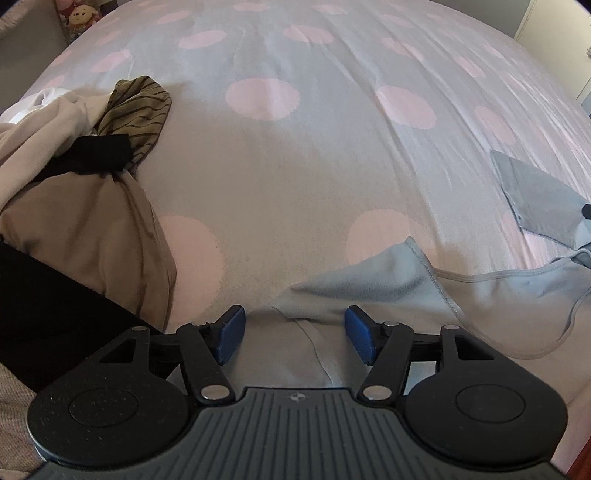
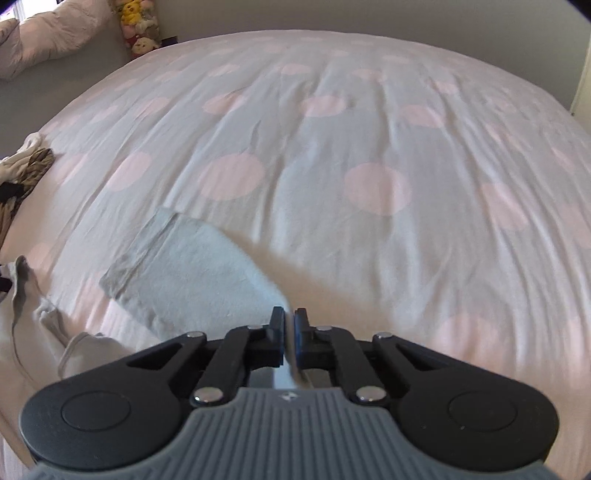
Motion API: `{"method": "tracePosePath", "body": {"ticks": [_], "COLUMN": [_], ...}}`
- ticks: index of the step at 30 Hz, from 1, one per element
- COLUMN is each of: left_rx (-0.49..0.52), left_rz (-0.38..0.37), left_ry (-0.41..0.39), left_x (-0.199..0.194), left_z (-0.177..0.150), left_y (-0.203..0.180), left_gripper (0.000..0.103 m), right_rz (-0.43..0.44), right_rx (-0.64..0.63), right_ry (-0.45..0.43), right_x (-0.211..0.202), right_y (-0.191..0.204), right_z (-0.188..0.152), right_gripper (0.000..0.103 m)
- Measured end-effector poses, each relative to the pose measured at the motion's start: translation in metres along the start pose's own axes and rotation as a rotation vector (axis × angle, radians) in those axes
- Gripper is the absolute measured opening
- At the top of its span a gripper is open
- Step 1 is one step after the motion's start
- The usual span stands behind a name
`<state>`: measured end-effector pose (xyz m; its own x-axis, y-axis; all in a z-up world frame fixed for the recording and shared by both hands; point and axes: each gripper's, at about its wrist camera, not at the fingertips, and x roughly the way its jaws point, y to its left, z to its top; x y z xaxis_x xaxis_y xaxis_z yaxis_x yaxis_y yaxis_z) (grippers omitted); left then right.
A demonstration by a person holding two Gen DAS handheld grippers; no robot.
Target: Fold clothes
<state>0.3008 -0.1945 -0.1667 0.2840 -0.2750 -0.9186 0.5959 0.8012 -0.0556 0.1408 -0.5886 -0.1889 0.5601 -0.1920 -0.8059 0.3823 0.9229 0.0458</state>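
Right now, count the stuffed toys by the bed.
2 for certain: one doll sits lowest in the stack beyond the bed's far left corner, a yellow toy above it. More may sit between or be cropped off.

One pale blue garment (image 1: 388,291), one clothes heap (image 1: 74,177), two tongs (image 1: 295,334).

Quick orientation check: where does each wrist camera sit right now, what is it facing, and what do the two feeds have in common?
Left wrist: rides the left gripper, angled down at the pale grey-blue fleece garment; open blue-padded fingers show.
Right wrist: rides the right gripper, angled down over the bed; fingers shut on that garment's sleeve.
Shared: pink-dotted grey bedspread, garment, pile of beige, black and striped clothes, stuffed toys.
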Motion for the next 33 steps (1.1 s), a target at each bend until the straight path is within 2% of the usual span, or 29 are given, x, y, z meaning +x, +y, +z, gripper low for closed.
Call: {"method": "tracePosePath", "body": {"ticks": [4,7,10,11,12,15,18,19,20,21,25,30,33], "left_rx": [-0.008,-0.012,-0.009,-0.006,0.001,0.028,0.053,0.059,0.065,0.067,0.073,0.093,0.087], "left_rz": [-0.003,0.004,0.010,0.012,0.012,0.008,0.003,0.006,0.009,0.012,0.009,0.001,-0.003], "left_ry": [0.000,0.005,0.012,0.015,0.018,0.025,0.037,0.042,0.048,0.053,0.058,0.026,-0.001], "left_x": [-0.002,-0.001,-0.001,-0.002,-0.002,-0.003,-0.004,-0.004,-0.004,-0.004,-0.001,0.005,0.008], "left_z": [-0.001,0.000,0.001,0.002,0.003,0.004,0.005,0.005,0.005,0.004,0.003,0.001,0.002], "left_y": [0.001,-0.001,-0.002,-0.003,-0.003,-0.004,-0.005,-0.005,-0.004,-0.003,0.002,0.002,0.000], "left_gripper": [0.058,0.058,0.058,0.058,0.058,0.058,0.058,0.058,0.058,0.059,0.064,0.078,0.081], "right_rz": [-0.168,-0.232,-0.195,-0.184,-0.150,-0.011,0.141,0.166,0.180,0.191,0.211,0.233,0.232], "right_rx": [0.040,0.062,0.029,0.001,-0.038,-0.150,-0.268,-0.310,-0.345,-0.375,-0.402,-0.344,-0.321], "right_ry": [-0.024,-0.007,-0.005,-0.015,-0.032,-0.049,0.012,0.038,0.061,0.081,0.141,0.151,0.150], "right_x": [-0.020,-0.033,-0.048,-0.053,-0.058,-0.065,-0.052,-0.045,-0.038,-0.031,-0.007,-0.004,-0.005], "right_y": [-0.042,-0.070,-0.080,-0.078,-0.070,-0.045,-0.011,0.001,0.011,0.019,0.026,0.013,0.010], "right_z": [0.003,-0.001,-0.006,-0.007,-0.008,-0.012,-0.017,-0.020,-0.024,-0.026,-0.036,-0.043,-0.045], "right_gripper": [0.005,0.009,0.020,0.028,0.032,0.032,0.033,0.033,0.034,0.040,0.055,0.057,0.055]}}
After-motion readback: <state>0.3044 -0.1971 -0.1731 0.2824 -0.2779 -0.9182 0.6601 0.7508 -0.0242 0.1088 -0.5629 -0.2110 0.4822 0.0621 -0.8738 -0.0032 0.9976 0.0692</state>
